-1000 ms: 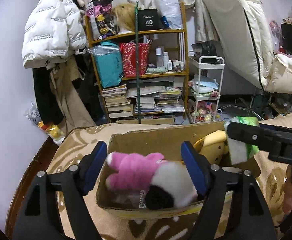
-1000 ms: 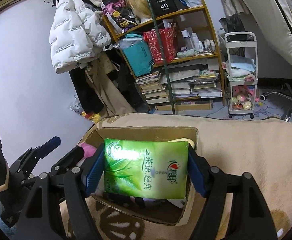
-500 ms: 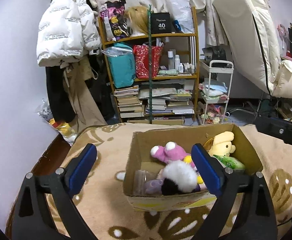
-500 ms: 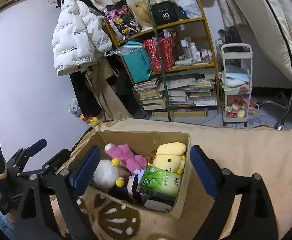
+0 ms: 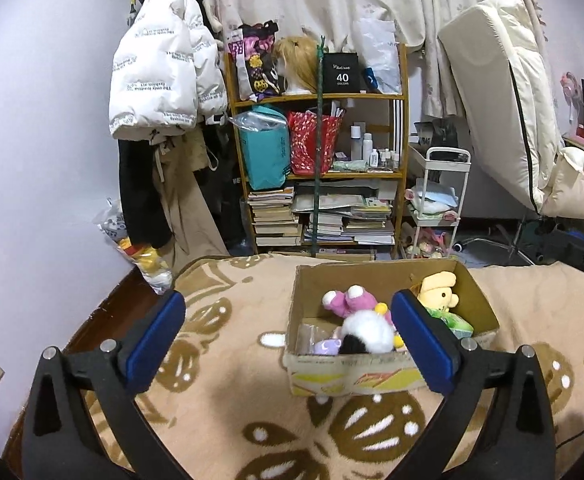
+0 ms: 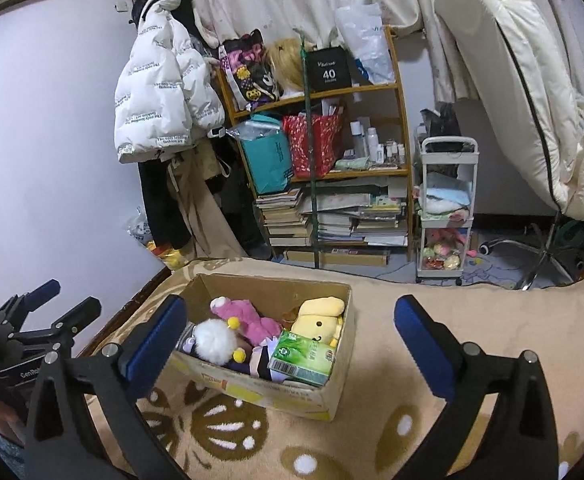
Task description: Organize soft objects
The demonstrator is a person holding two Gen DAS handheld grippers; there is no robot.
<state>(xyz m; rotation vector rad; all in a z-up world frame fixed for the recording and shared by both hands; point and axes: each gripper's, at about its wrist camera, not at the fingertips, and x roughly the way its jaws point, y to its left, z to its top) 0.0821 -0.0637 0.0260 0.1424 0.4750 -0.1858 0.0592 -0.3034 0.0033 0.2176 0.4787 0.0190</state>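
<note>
Claws: left claw (image 5: 287,334) and right claw (image 6: 289,336) both wide open, empty | box (image 6: 332,394) ahead holds toys, tissue pack (image 6: 304,358) | step: likely finished; next, look for strays

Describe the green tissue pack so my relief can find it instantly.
Find the open cardboard box on the beige patterned blanket. The green tissue pack lies in its near right corner, just in front of the yellow plush. It is the only flat, printed plastic packet among fuzzy toys.
</note>
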